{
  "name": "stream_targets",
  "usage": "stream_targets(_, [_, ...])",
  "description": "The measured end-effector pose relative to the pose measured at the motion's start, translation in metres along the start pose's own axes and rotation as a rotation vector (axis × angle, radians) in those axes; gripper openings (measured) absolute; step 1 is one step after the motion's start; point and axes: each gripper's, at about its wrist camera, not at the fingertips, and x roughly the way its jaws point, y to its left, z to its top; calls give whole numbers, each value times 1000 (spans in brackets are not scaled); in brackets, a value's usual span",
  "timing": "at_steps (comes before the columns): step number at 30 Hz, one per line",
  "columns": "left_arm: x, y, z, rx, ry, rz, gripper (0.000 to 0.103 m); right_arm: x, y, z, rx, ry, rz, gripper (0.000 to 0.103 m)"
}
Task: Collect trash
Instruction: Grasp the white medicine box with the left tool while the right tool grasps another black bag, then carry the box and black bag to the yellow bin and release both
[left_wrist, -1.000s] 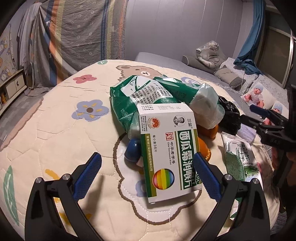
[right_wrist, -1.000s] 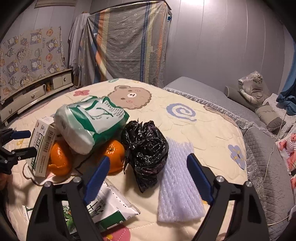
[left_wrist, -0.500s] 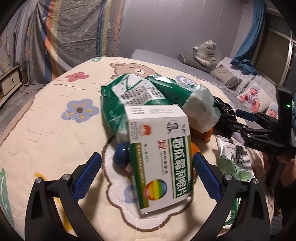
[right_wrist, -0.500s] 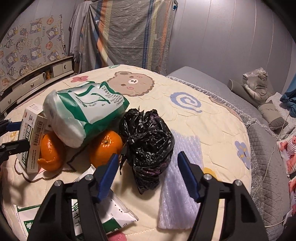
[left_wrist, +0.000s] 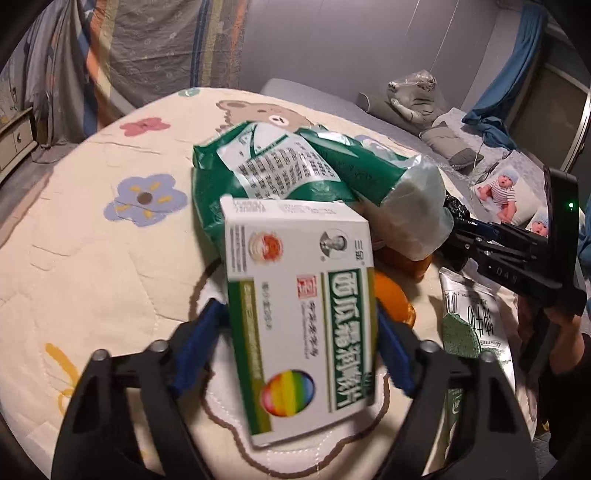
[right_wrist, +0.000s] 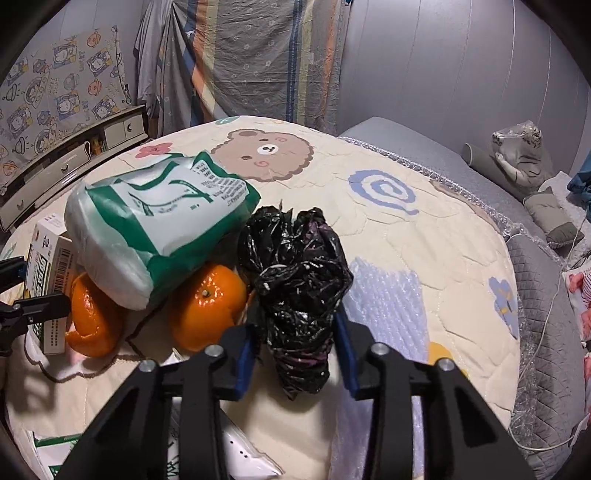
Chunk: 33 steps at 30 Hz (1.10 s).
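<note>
A white and green medicine box (left_wrist: 303, 295) lies on the bear-print quilt (left_wrist: 92, 277), leaning on an orange (left_wrist: 391, 295). My left gripper (left_wrist: 299, 339) has its jaws closing on the box, and both blue pads touch its long sides. A crumpled black plastic bag (right_wrist: 295, 273) lies between the blue pads of my right gripper (right_wrist: 295, 350), whose jaws are closing and squeeze the bag's lower part. The left wrist view shows the right gripper (left_wrist: 461, 230) at the black bag (left_wrist: 454, 210). The right wrist view shows the box (right_wrist: 44, 266) at far left.
A green and white plastic bag (right_wrist: 155, 221) rests on two oranges (right_wrist: 207, 310). A pale foam sheet (right_wrist: 380, 302) lies right of the black bag. A flat green-printed packet (left_wrist: 472, 325) lies near the front. A grey mattress (right_wrist: 535, 295) borders the quilt.
Both grippers moved forward and their jaws came together, the left around the medicine box, the right around the black bag. The box now looks larger and tilted in the left view.
</note>
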Motion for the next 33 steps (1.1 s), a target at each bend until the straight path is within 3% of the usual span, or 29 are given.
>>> stream_targets(3, [-4, 7, 1, -18, 10, -11, 62, -7, 3, 4, 3, -16, 1, 28])
stream_targets(16, [-56, 27, 1, -23, -116, 40, 61, -66, 3, 16, 15, -123, -43, 26])
stream_targets(19, [-66, 35, 3, -37, -139, 72, 61, -74, 1, 16, 38, -122, -12, 26])
stream_targets(21, [-71, 40, 4, -49, -144, 77, 61, -78, 2, 14, 55, -111, 22, 26])
stream_targets(33, [-97, 39, 2, -37, -193, 75, 61, -112, 0, -19, 84, -134, -21, 26])
